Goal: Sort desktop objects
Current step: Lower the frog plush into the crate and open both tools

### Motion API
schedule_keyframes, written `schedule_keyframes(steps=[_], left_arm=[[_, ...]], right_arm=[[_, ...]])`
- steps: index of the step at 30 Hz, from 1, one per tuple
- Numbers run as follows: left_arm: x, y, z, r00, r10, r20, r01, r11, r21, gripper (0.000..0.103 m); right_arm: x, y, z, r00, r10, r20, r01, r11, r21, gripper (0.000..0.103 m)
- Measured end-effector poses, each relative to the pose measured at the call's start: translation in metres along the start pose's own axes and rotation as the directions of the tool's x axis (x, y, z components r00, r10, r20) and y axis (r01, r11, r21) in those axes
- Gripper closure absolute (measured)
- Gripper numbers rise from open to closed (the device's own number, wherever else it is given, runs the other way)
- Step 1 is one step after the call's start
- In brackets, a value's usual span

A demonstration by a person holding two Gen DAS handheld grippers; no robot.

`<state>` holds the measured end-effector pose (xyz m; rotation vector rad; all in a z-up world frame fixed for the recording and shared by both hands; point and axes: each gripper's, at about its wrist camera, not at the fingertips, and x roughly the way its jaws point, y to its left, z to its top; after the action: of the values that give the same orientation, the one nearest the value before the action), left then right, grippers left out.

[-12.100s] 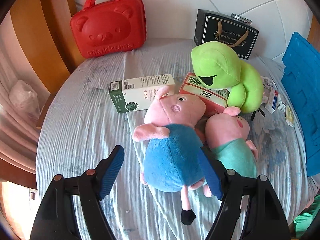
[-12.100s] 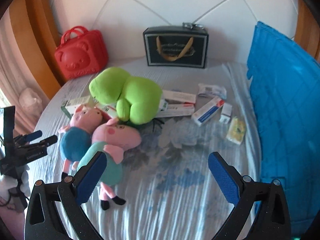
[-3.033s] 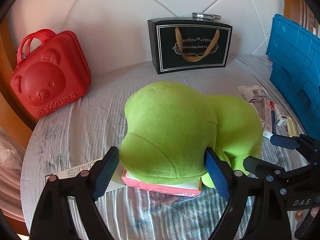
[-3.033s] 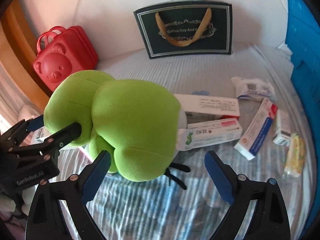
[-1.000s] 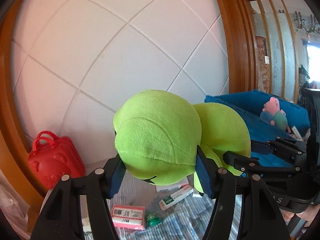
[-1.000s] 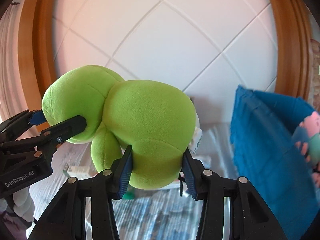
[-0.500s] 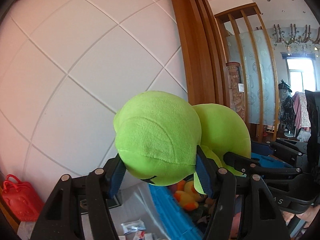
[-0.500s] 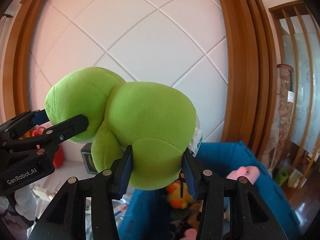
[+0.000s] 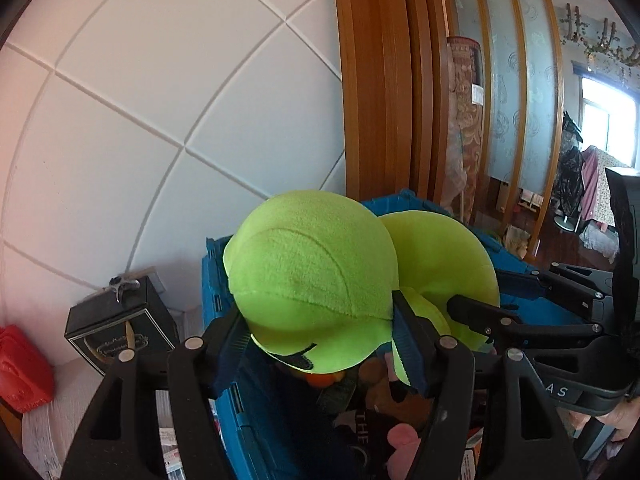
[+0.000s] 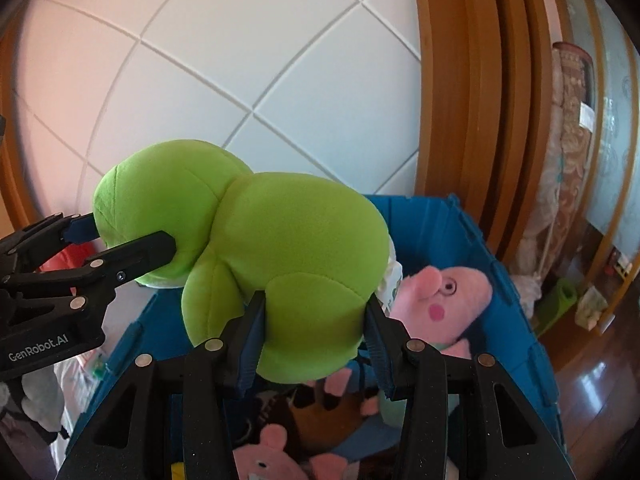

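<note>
Both grippers hold a big green frog plush [image 9: 312,268] above an open blue crate [image 10: 504,280]. My left gripper [image 9: 316,344] is shut on the plush's head. My right gripper [image 10: 312,340] is shut on its rear body [image 10: 296,256]. In the right wrist view the left gripper [image 10: 120,248] shows at the left, clamped on the head. The crate holds a pink pig plush [image 10: 448,300] and several other soft toys. The crate's near wall [image 9: 212,280] shows in the left wrist view.
A black gift bag [image 9: 120,328] and a red bear case [image 9: 20,368] stand on the table at the left. Small boxes [image 9: 168,448] lie by the crate's side. A white panelled wall and a wooden frame [image 10: 480,100] rise behind the crate.
Both grippers have carried the frog plush lower and further over the blue crate. The crate's inside and the pig plush now show below it. Both grips are unchanged.
</note>
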<state>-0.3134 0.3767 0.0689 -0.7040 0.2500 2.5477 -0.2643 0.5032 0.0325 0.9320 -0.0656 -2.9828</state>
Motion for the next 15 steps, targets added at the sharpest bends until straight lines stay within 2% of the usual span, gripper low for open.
schedule_keyframes(steps=[3, 6, 8, 12, 15], left_arm=[[0.013, -0.009, -0.01, 0.999, -0.001, -0.053, 0.003, 1.0, 0.023, 0.037], [0.019, -0.017, -0.015, 0.995, 0.065, -0.072, -0.062, 0.997, 0.045, 0.037], [0.012, -0.013, -0.016, 0.997, 0.027, -0.068, -0.026, 1.0, 0.017, 0.037], [-0.001, -0.016, -0.013, 0.997, 0.052, -0.064, -0.05, 0.998, 0.038, 0.036], [-0.013, -0.019, -0.015, 0.997, 0.048, -0.064, -0.046, 0.998, 0.034, 0.035]], right_arm=[[0.014, -0.007, -0.007, 0.998, -0.012, -0.06, 0.011, 1.0, -0.011, 0.058], [0.017, -0.006, -0.008, 0.995, -0.072, -0.073, 0.069, 0.996, -0.052, 0.058], [0.017, -0.007, -0.01, 0.992, -0.083, -0.091, 0.078, 0.996, -0.052, 0.058], [0.009, 0.0, -0.019, 0.989, -0.097, -0.115, 0.091, 0.994, -0.057, 0.057], [0.008, -0.004, -0.021, 0.987, -0.104, -0.123, 0.096, 0.993, -0.07, 0.049]])
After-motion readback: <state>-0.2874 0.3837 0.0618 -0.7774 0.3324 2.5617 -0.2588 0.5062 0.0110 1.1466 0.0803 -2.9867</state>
